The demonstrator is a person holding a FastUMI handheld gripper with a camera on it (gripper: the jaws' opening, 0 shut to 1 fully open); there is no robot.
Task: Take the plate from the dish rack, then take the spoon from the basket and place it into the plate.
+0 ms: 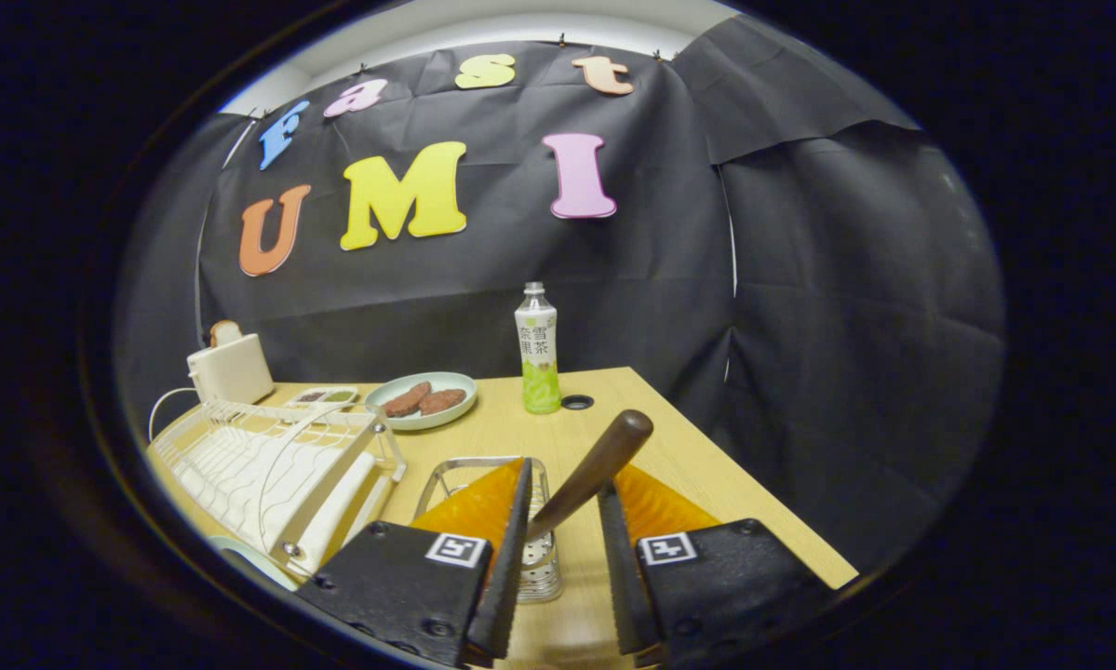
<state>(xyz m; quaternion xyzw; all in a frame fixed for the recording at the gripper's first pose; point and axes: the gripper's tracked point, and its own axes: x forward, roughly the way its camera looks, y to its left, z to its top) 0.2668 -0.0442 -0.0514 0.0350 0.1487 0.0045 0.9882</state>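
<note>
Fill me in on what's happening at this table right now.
A person's handheld gripper has the brown-handled spoon between its fingers, the handle slanting up past the tips; whether both fingers press on it cannot be told. Just beneath them stands the metal basket. A white dish rack sits beside it on the wooden table, with what looks like a pale plate rim at the rack's near corner. Beyond are a plate of patties, a green bottle and a toaster.

My gripper [562, 521] hangs low and near over the table, its two fingers parted, with a gap on each side.
</note>
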